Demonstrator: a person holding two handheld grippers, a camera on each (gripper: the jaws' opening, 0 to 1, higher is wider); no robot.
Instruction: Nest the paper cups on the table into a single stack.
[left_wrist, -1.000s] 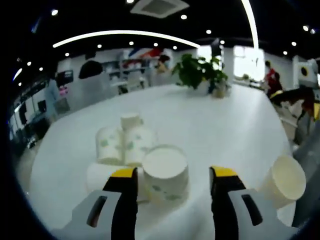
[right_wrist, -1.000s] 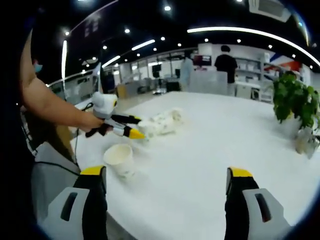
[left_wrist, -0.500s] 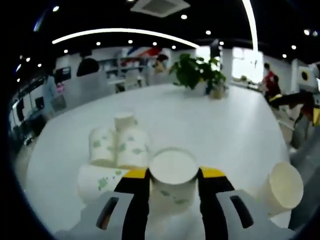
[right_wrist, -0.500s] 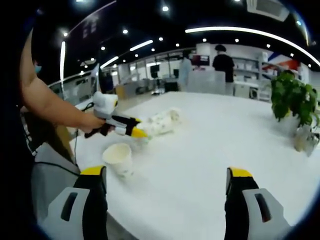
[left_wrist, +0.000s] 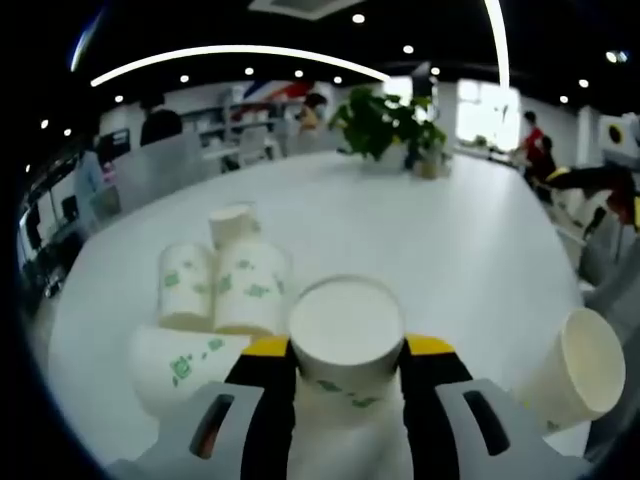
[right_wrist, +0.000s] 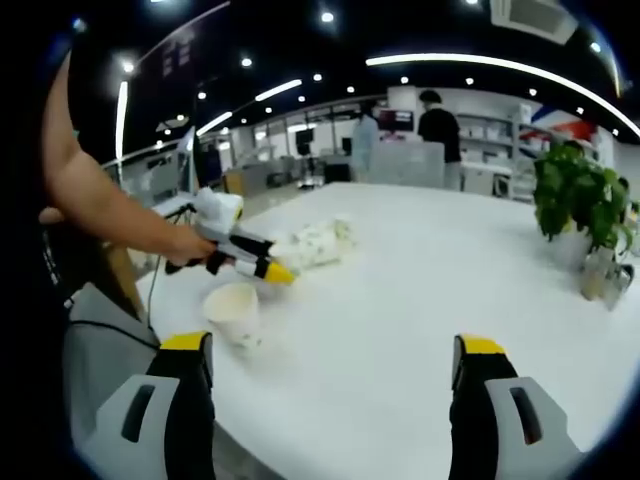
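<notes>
My left gripper (left_wrist: 347, 348) is shut on a white paper cup with green leaf print (left_wrist: 345, 335), its open mouth facing the camera. Just beyond it, three similar cups (left_wrist: 235, 285) lie on their sides in a cluster, and another cup (left_wrist: 175, 365) lies by the left jaw. A single cup (left_wrist: 572, 368) stands at the right. In the right gripper view, my right gripper (right_wrist: 333, 350) is open and holds nothing. The single cup (right_wrist: 233, 312) stands ahead of its left jaw, and a hand holds the left gripper (right_wrist: 245, 262) by the cup cluster (right_wrist: 315, 243).
The round white table (left_wrist: 450, 230) stretches far back, where a potted plant (left_wrist: 380, 125) stands; the same plant (right_wrist: 570, 200) shows at the right in the right gripper view. A person's arm (right_wrist: 100, 205) reaches in from the left. People stand in the room behind.
The left gripper's jaws have closed from wide open onto the leaf-print cup, which now looks larger and closer. The right gripper has stayed open and nearly still.
</notes>
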